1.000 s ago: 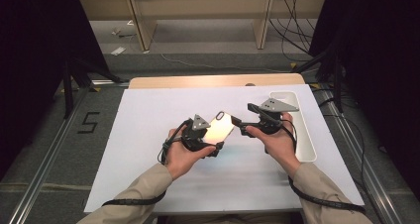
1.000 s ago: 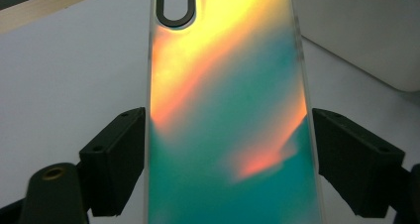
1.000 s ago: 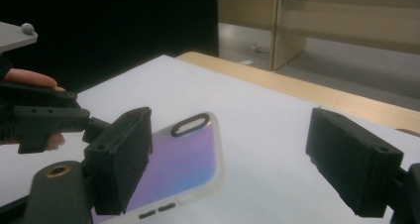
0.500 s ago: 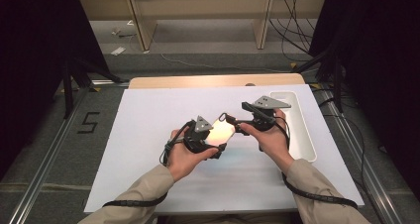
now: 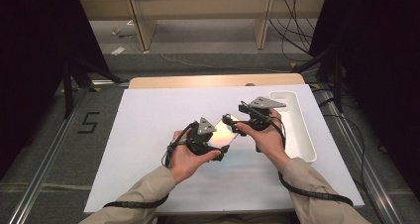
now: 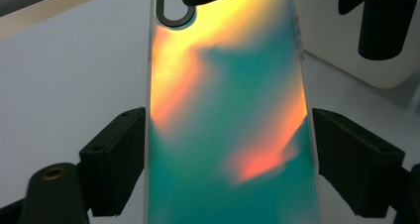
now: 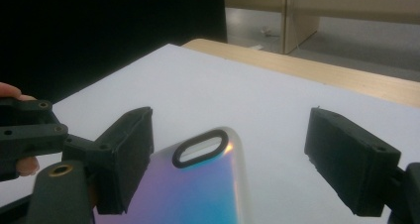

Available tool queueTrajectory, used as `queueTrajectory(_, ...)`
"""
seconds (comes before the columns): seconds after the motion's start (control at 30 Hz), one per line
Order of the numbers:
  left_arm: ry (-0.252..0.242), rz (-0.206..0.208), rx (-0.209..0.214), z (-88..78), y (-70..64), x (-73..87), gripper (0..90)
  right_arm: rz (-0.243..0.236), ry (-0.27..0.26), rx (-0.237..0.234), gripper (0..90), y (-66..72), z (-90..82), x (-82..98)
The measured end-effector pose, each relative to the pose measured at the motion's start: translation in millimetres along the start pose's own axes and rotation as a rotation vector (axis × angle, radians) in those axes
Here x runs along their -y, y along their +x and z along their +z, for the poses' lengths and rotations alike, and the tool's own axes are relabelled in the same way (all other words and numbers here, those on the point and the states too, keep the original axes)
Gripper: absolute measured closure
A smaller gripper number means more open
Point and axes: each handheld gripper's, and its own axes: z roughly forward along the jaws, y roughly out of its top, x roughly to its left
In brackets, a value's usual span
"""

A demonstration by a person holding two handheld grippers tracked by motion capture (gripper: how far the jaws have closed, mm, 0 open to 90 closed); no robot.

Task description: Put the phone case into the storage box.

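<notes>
I see light wooden table (image 5: 198, 81), nearly all covered by white sheet (image 5: 148, 120) lying flat on it; bare wood strip shows only along far edge. White oblong tray (image 5: 308, 149) sits on sheet along table's right edge, running from far right corner toward middle of that edge, long side parallel to edge. I can't tell what, if anything, lies inside tray. Small dark spot (image 5: 250, 84) at far edge of sheet, too small for me to identify.
</notes>
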Motion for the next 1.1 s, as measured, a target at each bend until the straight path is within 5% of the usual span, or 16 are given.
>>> queueTrajectory(0.5,-0.015,0.014,-0.004,-0.2,-2.4,-0.4,16.7,0.024,0.039,-0.032,25.7,1.2,11.8,5.5)
queueTrajectory(1.1,-0.020,0.028,-0.005,-0.3,-3.1,-0.1,16.8,0.109,0.042,-0.108,40.0,-0.5,13.7,7.6)
